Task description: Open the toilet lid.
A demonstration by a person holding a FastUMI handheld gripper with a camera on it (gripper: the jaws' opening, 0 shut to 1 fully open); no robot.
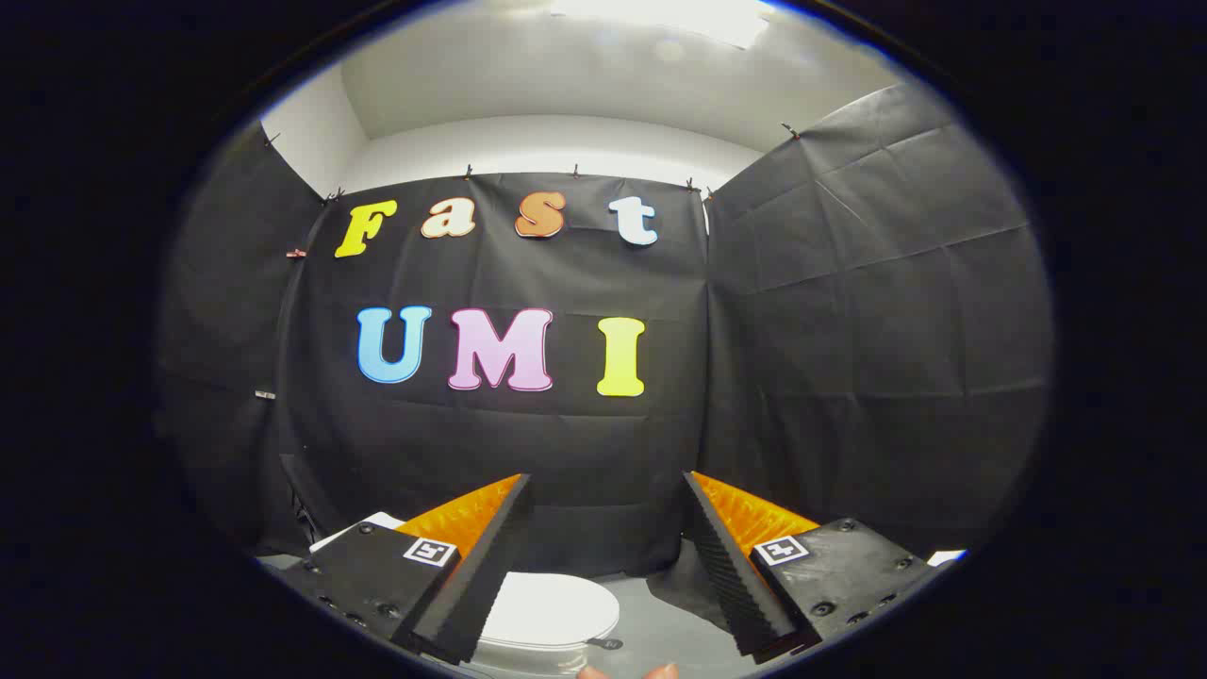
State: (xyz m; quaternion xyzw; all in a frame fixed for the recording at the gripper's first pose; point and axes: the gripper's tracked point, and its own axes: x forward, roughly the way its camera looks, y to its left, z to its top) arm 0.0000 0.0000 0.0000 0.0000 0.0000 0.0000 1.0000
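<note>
Black cloth walls enclose the booth above a pale grey floor (679, 622). The orange-and-black two-finger gripper (603, 566) stands wide open, holding nothing. The white oval toilet lid (552, 608) lies closed, low between the jaws, nearer the left finger. Recommended: descend and hook its front edge squarely.

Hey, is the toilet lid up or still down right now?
Down. The white toilet lid lies flat over the bowl, below and between the fingers of the gripper, which is open and well apart from it.

Toilet lid (552, 608) glossy smooth white plastic. Gripper (603, 566), fingers spread apart: ribbed matt black pads (726, 566), orange plastic backing. Booth wall (849, 330) creased matt black cloth. Floor (669, 637) smooth grey.
</note>
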